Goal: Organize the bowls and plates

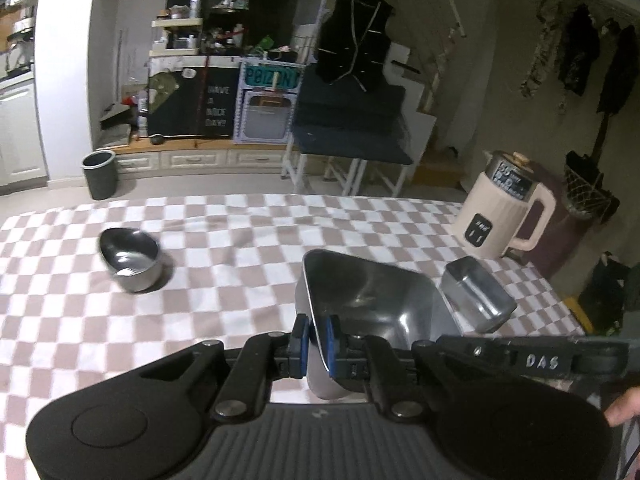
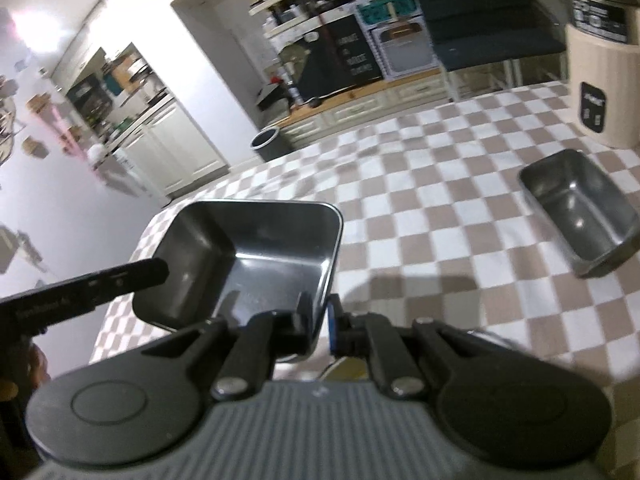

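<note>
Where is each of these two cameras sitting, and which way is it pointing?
Left wrist: rides the left gripper, facing across the checkered table; its fingers pinch the square tray; a fingertip shows.
Right wrist: rides the right gripper, pinching the same square tray.
Shared: tray, small rectangular tin, kettle.

Both cameras sit just behind their claws, looking forward and down across the checkered desk (image 1: pixel 240 264) toward the shelves. Both views share the square tray (image 1: pixel 372 296), close up, the small tin (image 2: pixel 580 220), and the kettle (image 1: pixel 500 216).
</note>
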The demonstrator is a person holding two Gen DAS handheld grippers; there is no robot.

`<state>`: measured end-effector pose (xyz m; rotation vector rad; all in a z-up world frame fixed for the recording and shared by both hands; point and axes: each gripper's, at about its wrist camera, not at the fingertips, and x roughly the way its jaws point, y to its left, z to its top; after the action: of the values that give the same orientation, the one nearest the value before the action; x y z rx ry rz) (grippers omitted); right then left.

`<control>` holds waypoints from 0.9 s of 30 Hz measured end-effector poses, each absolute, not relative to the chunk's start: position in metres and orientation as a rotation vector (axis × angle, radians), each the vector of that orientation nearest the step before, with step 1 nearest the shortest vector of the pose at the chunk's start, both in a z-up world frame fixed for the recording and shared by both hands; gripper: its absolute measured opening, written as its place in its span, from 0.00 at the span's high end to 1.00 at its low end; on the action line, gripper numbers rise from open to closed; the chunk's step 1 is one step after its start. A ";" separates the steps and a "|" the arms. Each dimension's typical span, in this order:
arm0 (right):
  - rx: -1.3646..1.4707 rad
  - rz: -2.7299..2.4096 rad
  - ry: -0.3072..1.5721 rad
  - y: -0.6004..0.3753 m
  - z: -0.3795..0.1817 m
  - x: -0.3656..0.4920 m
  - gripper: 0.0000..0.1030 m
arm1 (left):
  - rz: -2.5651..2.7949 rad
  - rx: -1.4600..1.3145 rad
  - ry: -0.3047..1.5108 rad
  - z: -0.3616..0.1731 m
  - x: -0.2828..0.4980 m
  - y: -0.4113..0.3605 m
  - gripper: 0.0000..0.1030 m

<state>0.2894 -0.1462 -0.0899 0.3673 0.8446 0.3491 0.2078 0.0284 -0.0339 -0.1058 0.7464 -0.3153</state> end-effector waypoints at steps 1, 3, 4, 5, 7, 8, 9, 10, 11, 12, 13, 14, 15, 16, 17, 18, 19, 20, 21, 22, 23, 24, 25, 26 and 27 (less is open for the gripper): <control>0.358 0.361 0.839 -0.140 -0.089 0.288 0.90 | -0.308 -0.112 0.749 -0.035 0.203 0.035 0.91; 0.348 0.379 0.841 -0.134 -0.091 0.288 0.90 | -0.294 -0.123 0.757 -0.039 0.195 0.046 0.91; 0.345 0.388 0.848 -0.131 -0.094 0.289 0.90 | -0.286 -0.126 0.761 -0.042 0.191 0.052 0.91; 0.338 0.398 0.860 -0.126 -0.096 0.289 0.90 | -0.277 -0.128 0.765 -0.044 0.188 0.056 0.91; 0.316 0.416 0.889 -0.115 -0.102 0.290 0.90 | -0.254 -0.132 0.774 -0.051 0.183 0.065 0.91; 0.301 0.425 0.903 -0.109 -0.105 0.290 0.90 | -0.243 -0.129 0.779 -0.055 0.181 0.069 0.91; 0.281 0.434 0.918 -0.102 -0.109 0.290 0.89 | -0.233 -0.129 0.786 -0.059 0.179 0.074 0.91; 0.263 0.442 0.932 -0.094 -0.112 0.289 0.89 | -0.220 -0.132 0.795 -0.063 0.178 0.078 0.91; 0.246 0.449 0.944 -0.086 -0.114 0.286 0.88 | -0.205 -0.134 0.805 -0.067 0.177 0.082 0.90; 0.230 0.455 0.956 -0.079 -0.117 0.286 0.88 | -0.193 -0.136 0.817 -0.071 0.177 0.086 0.90; 0.216 0.462 0.967 -0.073 -0.120 0.284 0.87 | -0.183 -0.139 0.827 -0.073 0.176 0.088 0.90; 0.203 0.467 0.978 -0.067 -0.122 0.283 0.87 | -0.177 -0.141 0.834 -0.076 0.176 0.091 0.90; 0.189 0.471 0.989 -0.062 -0.125 0.283 0.87 | -0.174 -0.141 0.837 -0.077 0.175 0.094 0.90; 0.177 0.475 0.999 -0.056 -0.124 0.283 0.87 | -0.172 -0.142 0.842 -0.079 0.174 0.097 0.90; 0.169 0.480 1.008 -0.052 -0.126 0.283 0.87 | -0.171 -0.143 0.849 -0.081 0.174 0.099 0.89; 0.162 0.485 1.019 -0.049 -0.128 0.283 0.87 | -0.170 -0.146 0.860 -0.084 0.174 0.102 0.88; 0.155 0.488 1.026 -0.044 -0.130 0.280 0.87 | -0.171 -0.144 0.875 -0.088 0.173 0.103 0.87; 0.146 0.489 1.033 -0.041 -0.132 0.281 0.87 | -0.173 -0.137 0.889 -0.091 0.173 0.104 0.87; 0.135 0.491 1.042 -0.040 -0.134 0.282 0.87 | -0.177 -0.129 0.903 -0.095 0.173 0.104 0.87; 0.125 0.494 1.051 -0.039 -0.136 0.283 0.87 | -0.181 -0.124 0.917 -0.098 0.173 0.105 0.87; 0.117 0.497 1.059 -0.040 -0.137 0.286 0.87 | -0.187 -0.123 0.929 -0.101 0.172 0.106 0.87; 0.108 0.498 1.069 -0.039 -0.139 0.287 0.87 | -0.194 -0.126 0.944 -0.104 0.172 0.108 0.87; 0.100 0.500 1.076 -0.038 -0.141 0.288 0.87 | -0.200 -0.129 0.957 -0.108 0.172 0.109 0.86; 0.092 0.502 1.083 -0.038 -0.142 0.288 0.87 | -0.205 -0.132 0.973 -0.111 0.172 0.110 0.86; 0.080 0.504 1.090 -0.036 -0.143 0.287 0.87 | -0.209 -0.135 0.989 -0.114 0.172 0.111 0.85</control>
<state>0.2873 -0.0361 -0.1434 0.0804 1.0900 0.5045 0.1718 0.1114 -0.1141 -0.1354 0.9887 -0.2089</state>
